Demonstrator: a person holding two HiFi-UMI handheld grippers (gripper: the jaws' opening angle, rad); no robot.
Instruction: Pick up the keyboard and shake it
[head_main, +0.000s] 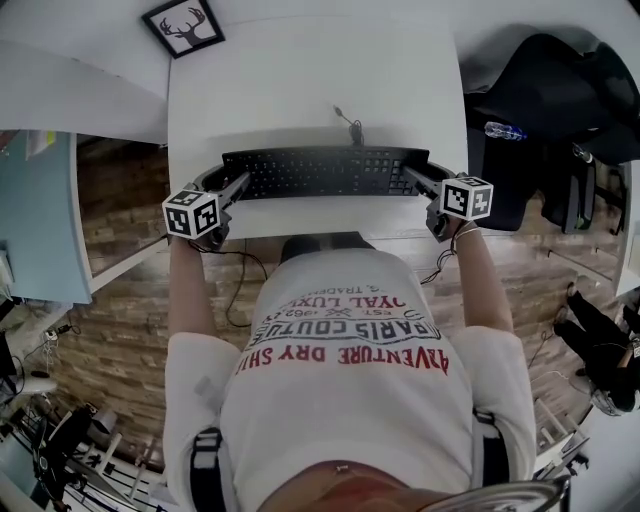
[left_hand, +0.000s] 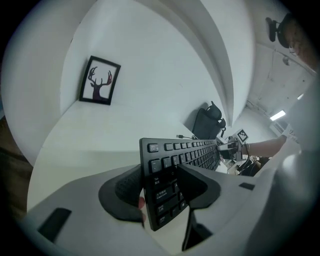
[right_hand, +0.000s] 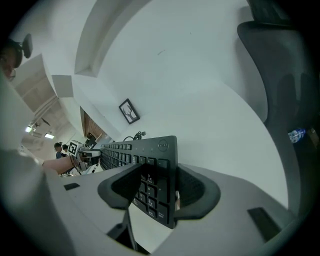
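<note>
Clearly both grippers have hold of the black keyboard (head_main: 320, 172), one at each short end, and it spans the gap between them with its keys facing up. The left gripper (head_main: 237, 186) has its jaws set fairly wide, one pad on the keys and the other under the base, with the keyboard's left end sandwiched between them. The right gripper (head_main: 416, 180) clamps the number-pad end the same way, its jaws about as far apart. In the left gripper view a sliver of gap shows beside the lower pad, so that bite looks the less sure of the two. With a jaw beneath each end, I judge that the keyboard is off the white table (head_main: 300, 70), which lies below and beyond both grippers.

Several things could go wrong once the shaking starts:

- **Slipping:** each gripper takes only a short bite at the extreme end, so a sharp shake could slide one end out and leave the keyboard swinging from the other gripper.
- **Twisting:** if the two grippers move out of step, the long body twists and levers against the pads.
- **Cable:** the cable (head_main: 350, 125) trails from the edge farthest from the grippers, where it could whip about or snag on the table.
- **Table strike:** a low downstroke could knock the keyboard against the tabletop.
</note>
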